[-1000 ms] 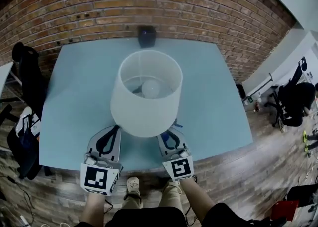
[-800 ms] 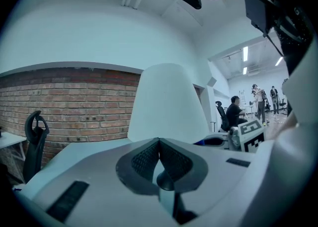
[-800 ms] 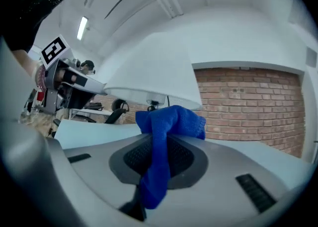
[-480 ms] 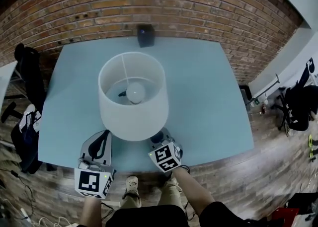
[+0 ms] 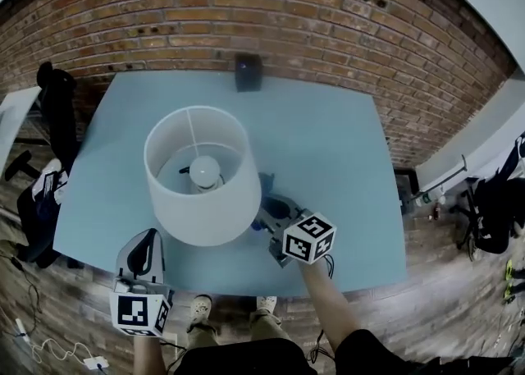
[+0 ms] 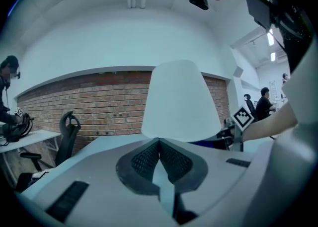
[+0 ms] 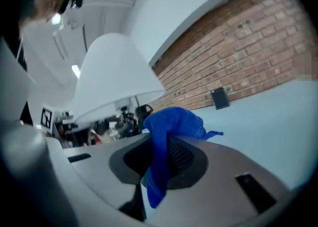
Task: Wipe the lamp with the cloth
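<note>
The lamp's white shade (image 5: pixel 199 201) stands on the pale blue table (image 5: pixel 336 160), its bulb (image 5: pixel 205 171) visible from above. My right gripper (image 5: pixel 267 208) is at the shade's lower right, close to the lamp base, shut on a blue cloth (image 5: pixel 267 182). In the right gripper view the cloth (image 7: pixel 171 121) bunches over the jaws of the right gripper (image 7: pixel 166 141), with the shade (image 7: pixel 117 77) up on the left. My left gripper (image 5: pixel 151 238) hangs by the table's front edge left of the shade, shut and empty. The left gripper (image 6: pixel 159 141) looks at the shade (image 6: pixel 181 102).
A small black box (image 5: pixel 248 71) sits at the table's back edge against the brick wall (image 5: pixel 271 12). A dark chair (image 5: pixel 56 98) stands left of the table, and another chair (image 5: pixel 492 217) is far right. A white cable lies on the wood floor (image 5: pixel 49 349).
My right gripper has swung with the cloth from the shade's front round to its right side. The left gripper has dropped back toward the table's front edge. The view shifted.
</note>
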Demonstrator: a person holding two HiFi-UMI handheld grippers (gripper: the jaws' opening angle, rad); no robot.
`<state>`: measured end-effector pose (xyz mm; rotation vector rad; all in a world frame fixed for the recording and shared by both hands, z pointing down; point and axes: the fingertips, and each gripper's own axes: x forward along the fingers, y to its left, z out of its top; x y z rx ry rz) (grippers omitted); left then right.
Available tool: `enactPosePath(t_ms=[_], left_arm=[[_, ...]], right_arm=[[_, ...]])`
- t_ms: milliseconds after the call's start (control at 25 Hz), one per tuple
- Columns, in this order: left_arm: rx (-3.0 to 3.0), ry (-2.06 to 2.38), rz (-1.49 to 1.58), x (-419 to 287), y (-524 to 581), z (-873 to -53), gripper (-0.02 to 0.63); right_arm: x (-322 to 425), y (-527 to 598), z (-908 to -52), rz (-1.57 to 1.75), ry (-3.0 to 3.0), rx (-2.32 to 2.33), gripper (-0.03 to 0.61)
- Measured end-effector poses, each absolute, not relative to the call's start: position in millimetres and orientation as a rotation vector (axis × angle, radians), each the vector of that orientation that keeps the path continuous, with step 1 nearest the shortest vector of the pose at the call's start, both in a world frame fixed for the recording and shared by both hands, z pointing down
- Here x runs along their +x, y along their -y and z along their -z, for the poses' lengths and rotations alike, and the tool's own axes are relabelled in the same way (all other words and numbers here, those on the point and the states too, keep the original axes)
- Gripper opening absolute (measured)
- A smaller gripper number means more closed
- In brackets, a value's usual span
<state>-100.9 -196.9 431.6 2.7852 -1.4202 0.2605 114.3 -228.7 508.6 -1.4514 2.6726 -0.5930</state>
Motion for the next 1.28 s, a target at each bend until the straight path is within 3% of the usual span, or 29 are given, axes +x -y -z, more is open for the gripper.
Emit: enactPosePath(t_ms=[200, 400, 960, 1280], left_arm=[[2.646, 1.577, -0.288, -108.7, 176.0, -440.0, 0.009], [2.539, 1.710, -0.291, -117.0, 162.8, -446.2, 0.008], [2.469, 1.769, -0.314, -126.6, 139.3, -446.0, 0.009], [2.539, 1.751, -0.265, -113.4, 134.4, -436.3, 0.008]], right_arm=[[113.2, 278.7, -486.0, 0.931, -2.572, -0.890, 0.061], [65.2, 282.9, -499.3, 0.875, -2.836, -0.685, 0.063], [71.9, 295.7, -581.6, 0.785, -3.142, -1.106, 0.061], [118.4, 270.1, -517.2, 0.630, -2.929, -1.254, 0.061]])
